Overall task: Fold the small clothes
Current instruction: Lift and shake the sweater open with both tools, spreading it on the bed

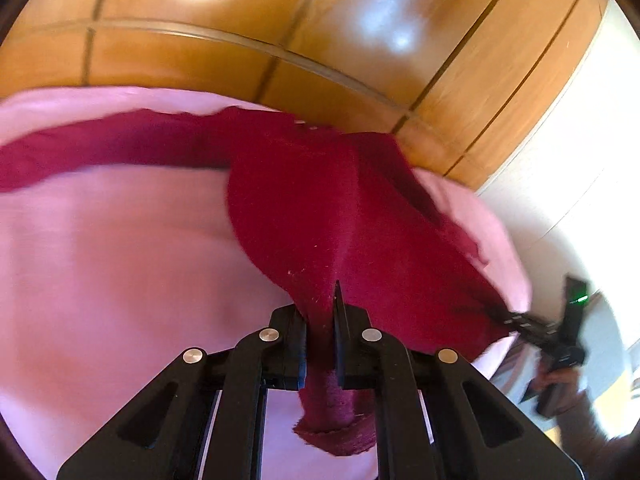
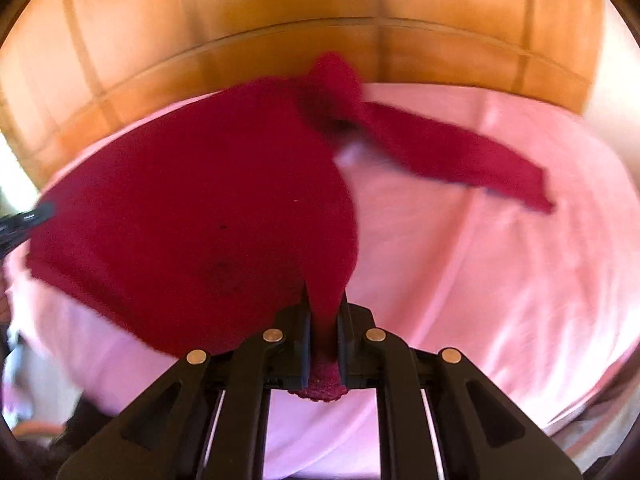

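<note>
A dark red knitted sweater [image 1: 320,208] is lifted above a pink sheet [image 1: 120,260]. My left gripper [image 1: 320,320] is shut on a pinch of its hem, and the cloth hangs down between the fingers. My right gripper [image 2: 324,320] is shut on another part of the hem of the sweater [image 2: 192,220]. One sleeve [image 2: 452,152] trails to the right over the sheet [image 2: 480,260]. The right gripper also shows in the left wrist view [image 1: 516,320] at the sweater's far corner. The left gripper's tip shows in the right wrist view [image 2: 28,220] at the left edge.
A glossy wooden headboard [image 1: 280,32] stands behind the bed; it also shows in the right wrist view [image 2: 280,20]. A white wall [image 1: 580,160] is at the right. A person's hand [image 1: 560,384] holds the right gripper.
</note>
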`<state>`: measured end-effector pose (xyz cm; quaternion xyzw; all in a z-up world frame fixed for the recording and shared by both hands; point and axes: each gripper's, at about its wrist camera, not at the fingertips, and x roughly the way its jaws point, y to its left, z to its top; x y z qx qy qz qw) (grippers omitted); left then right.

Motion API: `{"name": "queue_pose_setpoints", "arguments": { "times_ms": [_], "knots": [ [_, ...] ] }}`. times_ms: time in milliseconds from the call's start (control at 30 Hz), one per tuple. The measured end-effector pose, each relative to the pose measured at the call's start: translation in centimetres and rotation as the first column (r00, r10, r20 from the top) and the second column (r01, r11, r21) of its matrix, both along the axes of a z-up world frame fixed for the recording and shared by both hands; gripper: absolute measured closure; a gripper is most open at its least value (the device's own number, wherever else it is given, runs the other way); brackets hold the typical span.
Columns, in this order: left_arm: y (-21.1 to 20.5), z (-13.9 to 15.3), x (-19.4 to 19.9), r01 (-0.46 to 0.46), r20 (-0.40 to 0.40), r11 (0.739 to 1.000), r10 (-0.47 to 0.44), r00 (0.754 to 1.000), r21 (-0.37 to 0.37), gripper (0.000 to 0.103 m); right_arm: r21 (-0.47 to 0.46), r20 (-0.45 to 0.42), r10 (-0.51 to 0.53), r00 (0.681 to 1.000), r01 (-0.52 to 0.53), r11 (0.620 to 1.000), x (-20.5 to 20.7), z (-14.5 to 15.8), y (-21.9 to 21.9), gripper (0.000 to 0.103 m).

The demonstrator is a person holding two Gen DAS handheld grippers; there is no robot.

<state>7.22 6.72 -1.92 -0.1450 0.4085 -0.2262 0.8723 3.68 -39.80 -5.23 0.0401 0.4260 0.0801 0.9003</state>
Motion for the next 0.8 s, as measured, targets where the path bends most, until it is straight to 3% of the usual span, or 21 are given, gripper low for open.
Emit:
{"name": "queue_pose_setpoints", "arguments": {
  "times_ms": [67, 200, 267, 333, 367, 400, 467, 567, 667, 733, 800],
  "knots": [
    [2.0, -0.8, -2.4, -0.020, -0.033, 0.999, 0.022, 0.999, 0.036, 0.095, 0.008, -0.031, 0.054, 0.998, -0.054, 0.999, -1.8, -0.9, 1.6, 0.094],
    [2.9, -2.8, -6.7, -0.019, -0.099, 0.996, 0.027, 0.995, 0.083, 0.093, 0.023, -0.107, 0.066, 0.992, -0.064, 0.998, -4.3, -3.0, 2.4, 0.094],
    [3.6, -3.4, -8.2, -0.036, -0.120, 0.999, 0.041, 0.992, 0.037, 0.088, -0.003, -0.138, 0.051, 0.989, -0.051, 0.999, -5.2, -4.1, 2.2, 0.094],
    [4.6, -4.1, -8.8, -0.095, -0.137, 0.995, 0.093, 0.986, -0.010, 0.070, -0.013, -0.148, 0.023, 0.989, -0.025, 1.000, -5.4, -4.4, 1.5, 0.094],
    [5.4, -4.7, -8.7, -0.136, -0.146, 0.990, 0.131, 0.980, -0.026, 0.068, -0.012, -0.149, 0.008, 0.989, -0.010, 1.000, -5.4, -4.4, 1.1, 0.091],
    [6.4, -5.1, -8.9, -0.161, -0.160, 0.986, 0.152, 0.975, -0.044, 0.067, -0.010, -0.149, -0.004, 0.989, 0.003, 1.000, -5.3, -4.2, 0.7, 0.087],
    [7.4, -5.9, -8.5, -0.180, -0.183, 0.980, 0.162, 0.970, -0.084, 0.067, -0.020, -0.124, -0.041, 0.991, 0.039, 0.999, -5.3, -3.3, -0.3, 0.064],
    [7.0, -6.5, -7.9, -0.174, -0.190, 0.978, 0.150, 0.970, -0.117, 0.067, 0.033, -0.081, -0.082, 0.993, 0.085, 0.996, -4.2, -1.7, -2.2, 0.061],
    [6.6, -7.3, -7.3, -0.169, -0.218, 0.963, 0.123, 0.968, -0.208, 0.067, 0.038, -0.059, -0.090, 0.994, 0.092, 0.995, -2.5, -2.1, -1.4, 0.058],
    [5.9, -7.5, -6.8, -0.164, -0.196, 0.955, 0.117, 0.974, -0.246, 0.050, 0.037, -0.077, -0.092, 0.993, 0.095, 0.995, -0.8, -3.3, -0.5, 0.058],
    [5.1, -7.7, -6.0, -0.193, -0.174, 0.931, 0.144, 0.974, -0.310, 0.036, 0.013, -0.106, -0.072, 0.992, 0.074, 0.997, 1.1, -4.7, 0.8, 0.058]
  ]
}}
